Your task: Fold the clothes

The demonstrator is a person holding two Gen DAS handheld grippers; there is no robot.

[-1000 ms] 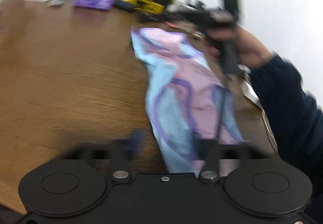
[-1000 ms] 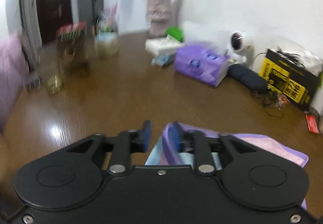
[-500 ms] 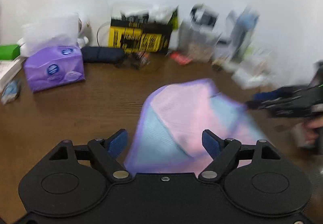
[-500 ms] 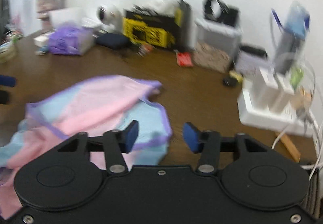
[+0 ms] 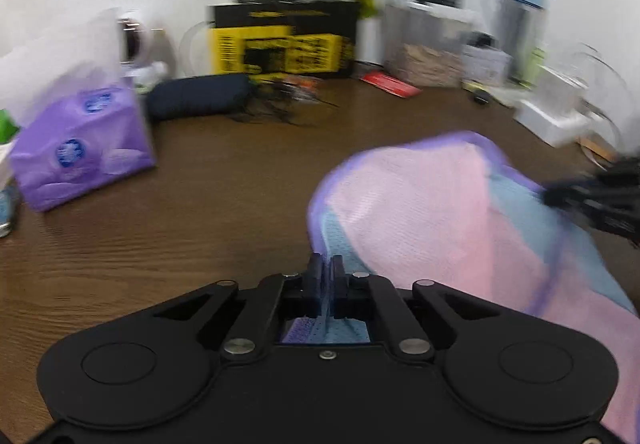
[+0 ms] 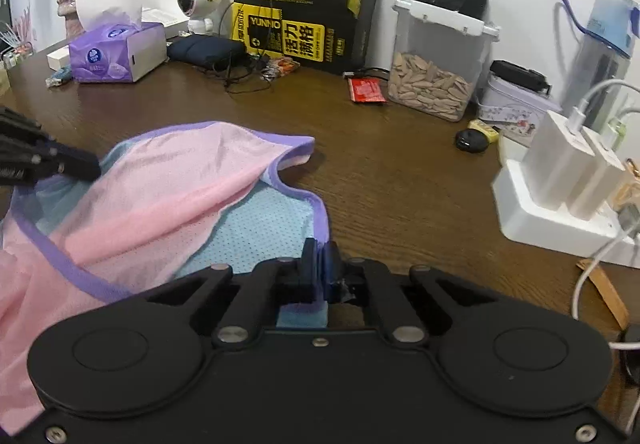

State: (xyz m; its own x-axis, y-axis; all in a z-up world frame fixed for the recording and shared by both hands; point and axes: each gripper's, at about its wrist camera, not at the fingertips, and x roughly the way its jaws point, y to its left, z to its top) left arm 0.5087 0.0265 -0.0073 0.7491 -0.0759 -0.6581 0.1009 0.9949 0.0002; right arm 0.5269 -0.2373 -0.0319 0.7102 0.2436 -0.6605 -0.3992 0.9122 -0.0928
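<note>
A pink and pale-blue mesh garment with purple trim point(image 6: 168, 200) lies bunched on the dark brown wooden table point(image 6: 400, 180), one pink flap lifted over the blue panel. The right gripper point(image 6: 320, 262) has its jaws closed tight on the purple-edged blue hem at the garment's near corner. The left gripper point(image 5: 326, 272) is likewise pinched shut on a fold of blue mesh at the other side. Further back, against the white wall, stand a purple tissue box point(image 6: 116, 54), a black-and-yellow carton point(image 6: 296, 32) and a clear plastic container of seeds point(image 6: 436, 62).
</note>
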